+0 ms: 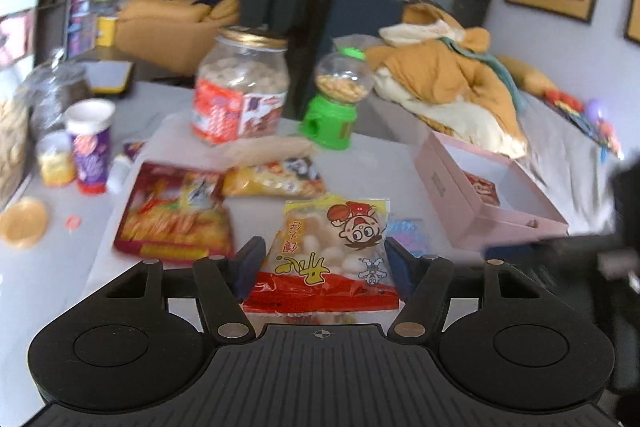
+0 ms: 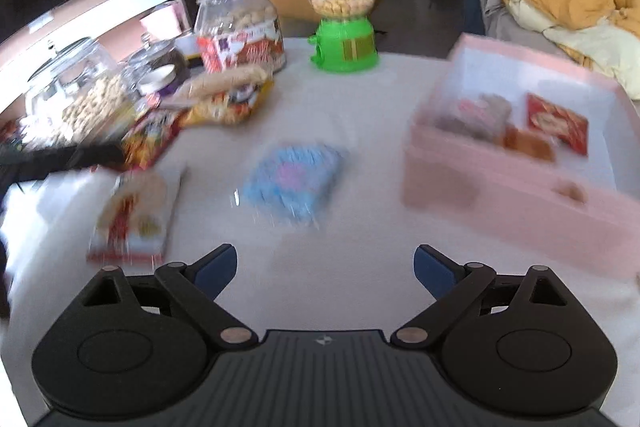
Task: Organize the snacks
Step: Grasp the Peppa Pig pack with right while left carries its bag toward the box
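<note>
On the white table (image 1: 60, 267), the left gripper (image 1: 322, 261) is positioned over a yellow-and-red snack bag (image 1: 328, 251). The bag lies flat between the blue pads (image 1: 252, 259); both pads stand close to its edges. Whether they press on it cannot be told. The jaws are set wide.

Beyond that bag lie a red chip bag (image 1: 176, 215) and a yellow bag (image 1: 276, 177), side by side and close together. Behind them stand a gold-lidded jar (image 1: 242, 91) and a green candy dispenser (image 1: 334, 103), both upright. A purple cup (image 1: 90, 147) stands upright at the left edge of the table.

To the right sits an open pink box (image 1: 444, 195). A red packet (image 1: 484, 189) lies inside it.

The right gripper (image 2: 324, 269) hangs above the table with its jaws wide and nothing between them. A blue packet (image 2: 292, 179) lies flat on the table ahead of it, well clear of both pads. In the right wrist view, the pink box (image 2: 500, 179) sits to the right and holds the red packet (image 2: 558, 123) plus several blurred items. The snack bag (image 2: 136, 215) lies to the left of the blue packet.
</note>
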`<state>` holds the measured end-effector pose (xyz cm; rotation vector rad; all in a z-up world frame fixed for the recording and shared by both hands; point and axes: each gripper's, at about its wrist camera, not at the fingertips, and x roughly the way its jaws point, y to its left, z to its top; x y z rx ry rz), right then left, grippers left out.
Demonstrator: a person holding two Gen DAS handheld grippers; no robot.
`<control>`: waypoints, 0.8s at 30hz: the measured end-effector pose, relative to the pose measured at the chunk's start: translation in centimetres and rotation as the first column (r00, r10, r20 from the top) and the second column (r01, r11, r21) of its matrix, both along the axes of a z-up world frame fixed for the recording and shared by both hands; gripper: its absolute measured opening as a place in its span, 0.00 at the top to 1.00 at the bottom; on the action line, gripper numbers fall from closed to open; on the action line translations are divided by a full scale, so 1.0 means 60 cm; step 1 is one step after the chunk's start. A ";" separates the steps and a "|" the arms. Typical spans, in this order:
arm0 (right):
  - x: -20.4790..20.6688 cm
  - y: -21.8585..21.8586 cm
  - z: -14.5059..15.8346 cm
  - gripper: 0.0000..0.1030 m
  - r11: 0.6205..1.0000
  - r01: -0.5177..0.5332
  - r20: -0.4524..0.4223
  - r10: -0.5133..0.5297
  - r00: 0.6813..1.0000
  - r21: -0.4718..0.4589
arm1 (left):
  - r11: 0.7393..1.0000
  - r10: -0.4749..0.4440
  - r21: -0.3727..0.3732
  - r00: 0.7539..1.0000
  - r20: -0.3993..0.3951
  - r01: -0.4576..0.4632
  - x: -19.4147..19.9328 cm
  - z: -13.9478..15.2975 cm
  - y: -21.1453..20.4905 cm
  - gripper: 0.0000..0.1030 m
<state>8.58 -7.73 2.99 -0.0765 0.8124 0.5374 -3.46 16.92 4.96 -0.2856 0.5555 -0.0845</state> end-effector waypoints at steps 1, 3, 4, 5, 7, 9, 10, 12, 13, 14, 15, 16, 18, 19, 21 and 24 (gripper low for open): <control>0.014 0.019 0.002 0.07 1.000 0.022 -0.008 -0.021 1.000 0.006 | 1.000 0.002 -0.015 1.000 0.000 -0.002 -0.006 -0.004 0.001 0.33; 0.043 0.052 -0.001 0.07 0.997 0.077 -0.032 -0.076 0.997 0.022 | 0.999 -0.006 -0.045 1.000 -0.003 0.006 -0.023 -0.016 -0.003 0.33; 0.056 0.069 -0.005 0.09 0.994 0.108 -0.043 -0.107 0.993 0.019 | 0.999 -0.014 -0.051 1.000 -0.005 0.013 -0.029 -0.020 -0.005 0.33; 0.066 0.083 -0.011 0.11 0.992 0.127 -0.052 -0.127 0.991 0.011 | 0.998 -0.021 -0.052 1.000 -0.009 0.020 -0.034 -0.024 -0.008 0.33; 0.087 0.116 -0.026 0.15 0.992 0.124 -0.066 -0.125 0.990 -0.020 | 0.999 -0.034 -0.042 0.999 -0.027 0.032 -0.038 -0.031 -0.014 0.33; 0.091 0.141 -0.033 0.27 0.988 0.124 -0.009 -0.125 0.992 -0.097 | 0.999 -0.032 -0.036 0.999 -0.043 0.030 -0.042 -0.038 -0.018 0.33; 0.086 0.149 -0.033 0.37 0.984 0.110 0.013 -0.110 0.994 -0.139 | 0.999 -0.033 -0.036 0.998 -0.050 0.031 -0.042 -0.040 -0.020 0.33; 0.071 0.141 -0.023 0.41 0.988 0.056 -0.002 -0.057 0.998 -0.144 | 0.999 -0.046 -0.029 0.997 -0.058 0.044 -0.044 -0.042 -0.031 0.33; 0.063 0.129 -0.018 0.41 0.991 0.031 -0.027 -0.034 0.999 -0.130 | 0.998 -0.057 -0.025 0.997 -0.057 0.056 -0.045 -0.042 -0.040 0.33; 0.051 0.116 -0.013 0.41 0.993 0.015 -0.045 -0.020 0.999 -0.117 | 0.997 -0.081 -0.020 0.995 -0.052 0.080 -0.045 -0.041 -0.053 0.33; 0.037 0.101 -0.010 0.41 0.994 0.005 -0.053 -0.011 0.999 -0.112 | 0.995 -0.103 -0.015 0.994 -0.048 0.102 -0.044 -0.040 -0.064 0.33; 0.018 0.082 -0.006 0.41 0.993 -0.001 -0.050 -0.004 0.999 -0.115 | 0.992 -0.128 -0.008 0.991 -0.044 0.128 -0.043 -0.038 -0.077 0.33; -0.013 0.040 0.002 0.41 0.993 0.003 -0.037 -0.008 0.999 -0.115 | 0.982 -0.188 0.015 0.981 -0.043 0.188 -0.040 -0.032 -0.112 0.33; -0.029 0.015 0.006 0.41 0.994 0.012 -0.034 -0.016 0.999 -0.108 | 0.978 -0.207 0.026 0.977 -0.044 0.208 -0.038 -0.030 -0.127 0.33; -0.055 -0.039 0.013 0.41 0.996 0.042 -0.034 -0.045 0.998 -0.083 | 0.966 -0.252 0.051 0.967 -0.046 0.254 -0.033 -0.023 -0.163 0.33; -0.083 -0.118 0.021 0.41 0.991 0.121 -0.027 -0.123 0.992 -0.053 | 0.944 -0.319 0.077 0.947 -0.039 0.321 -0.021 -0.010 -0.214 0.33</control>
